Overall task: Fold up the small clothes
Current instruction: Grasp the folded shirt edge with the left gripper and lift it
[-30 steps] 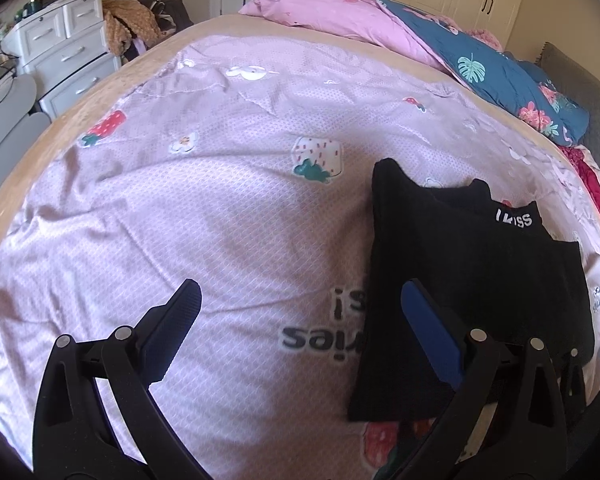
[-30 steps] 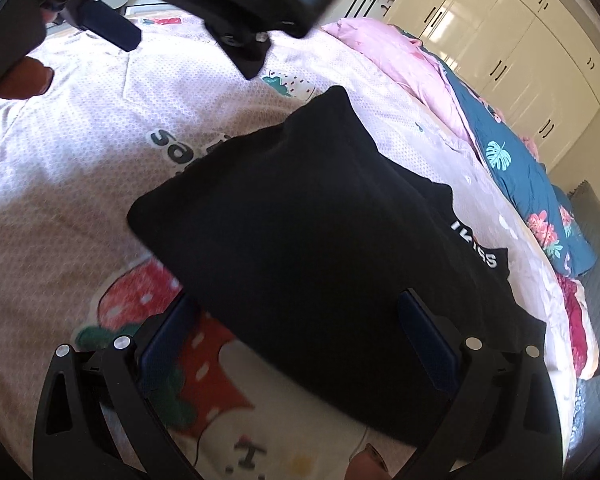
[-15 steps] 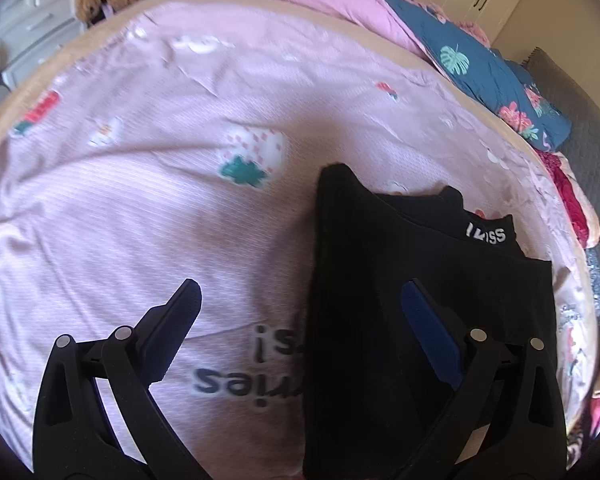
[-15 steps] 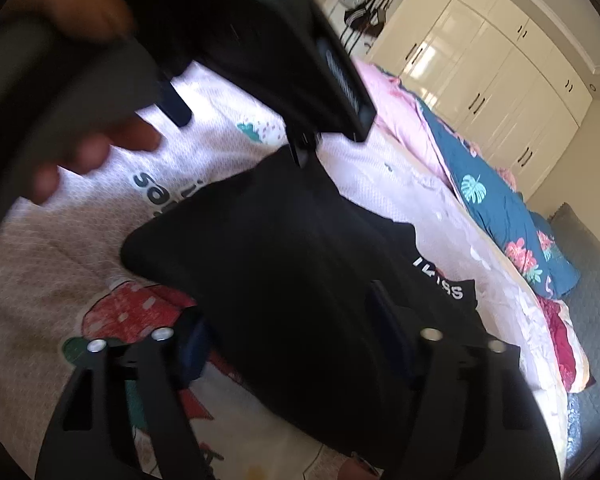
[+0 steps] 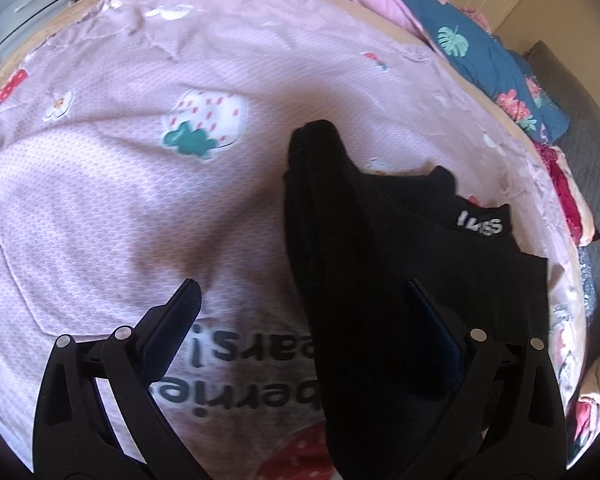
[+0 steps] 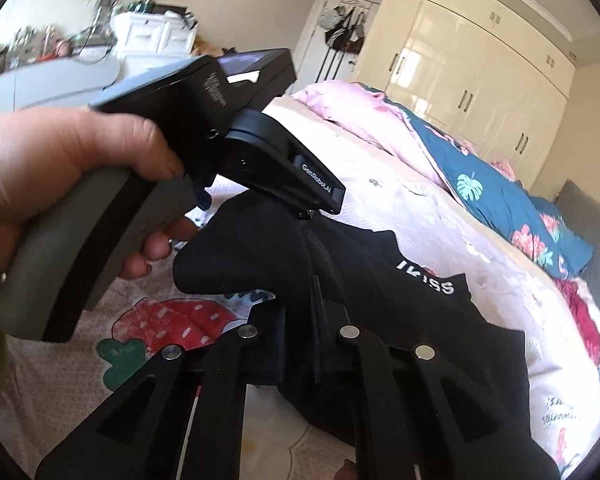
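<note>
Bedspread [image 5: 120,208], pink with strawberry prints, fills both views. Upon it lies the black garment [image 5: 400,264], its "I KISS" collar at two o'clock in the left wrist view, one edge drawn up into a peak toward twelve. At six o'clock the left gripper [image 5: 300,316] hangs with jaws wide apart, straddling the lifted fold without pinching it. The right gripper [image 6: 300,320] has just been closing and now stands pinched tight on the garment's near edge. At nine o'clock a hand [image 6: 60,168] grips the left tool's grey handle.
</note>
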`<state>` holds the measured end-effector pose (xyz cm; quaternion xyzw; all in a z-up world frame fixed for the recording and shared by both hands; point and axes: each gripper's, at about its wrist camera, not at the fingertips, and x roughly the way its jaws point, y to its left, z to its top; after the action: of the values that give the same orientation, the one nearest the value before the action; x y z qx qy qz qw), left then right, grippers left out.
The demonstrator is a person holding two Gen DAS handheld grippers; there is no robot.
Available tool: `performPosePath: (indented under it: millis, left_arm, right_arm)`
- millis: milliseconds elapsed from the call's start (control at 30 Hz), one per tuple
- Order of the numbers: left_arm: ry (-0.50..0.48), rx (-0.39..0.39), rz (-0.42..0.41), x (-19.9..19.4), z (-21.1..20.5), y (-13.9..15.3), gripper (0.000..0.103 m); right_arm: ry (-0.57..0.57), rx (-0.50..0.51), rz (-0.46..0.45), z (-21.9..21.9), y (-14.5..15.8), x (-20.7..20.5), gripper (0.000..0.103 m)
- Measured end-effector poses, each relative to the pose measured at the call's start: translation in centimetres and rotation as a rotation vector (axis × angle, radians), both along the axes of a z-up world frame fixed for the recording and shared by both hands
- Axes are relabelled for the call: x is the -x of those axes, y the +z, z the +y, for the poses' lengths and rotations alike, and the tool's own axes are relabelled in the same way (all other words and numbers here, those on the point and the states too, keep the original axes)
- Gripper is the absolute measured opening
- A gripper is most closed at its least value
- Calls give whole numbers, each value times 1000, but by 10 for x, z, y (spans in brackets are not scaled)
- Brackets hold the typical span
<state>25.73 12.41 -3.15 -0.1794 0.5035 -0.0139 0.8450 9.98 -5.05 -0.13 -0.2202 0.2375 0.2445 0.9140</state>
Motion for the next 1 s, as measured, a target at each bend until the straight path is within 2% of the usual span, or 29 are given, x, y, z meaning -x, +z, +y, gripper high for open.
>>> performPosePath:
  millis: [67,133,167,233,267,333,533,733,1000]
  left_arm:
    - [-13,10,-23,1,-7,7,89]
    - [-29,25,-39,2,-12,11,75]
    - [-39,32,-49,3,-17,14,71]
    - [-60,46,-63,4,-24,19,51]
    - [-74,55,-72,6,-29,22,48]
    - [-90,50,-91,8,-37,28,34]
    - [-149,38,-160,15,-67,55,24]
    - [-197,40,-206,18,-97,76,22]
    - [-244,30,-228,18,-132,89,21]
  right_arm:
    - [-12,-24,6,-6,3,0,8]
    - [-25,-42,6,-13,5,-2,8]
    - [-33,-50,4,-17,7,-2,8]
    - [-43,-63,3,-21,9,0,7]
    - [-49,-71,1,-24,10,1,7]
    - [-64,-92,2,-31,14,3,7]
    - [-115,-152,-7,-58,25,7,7]
    - [-170,-201,-21,-86,35,11,6]
    - [-229,-242,-21,-118,42,16,6]
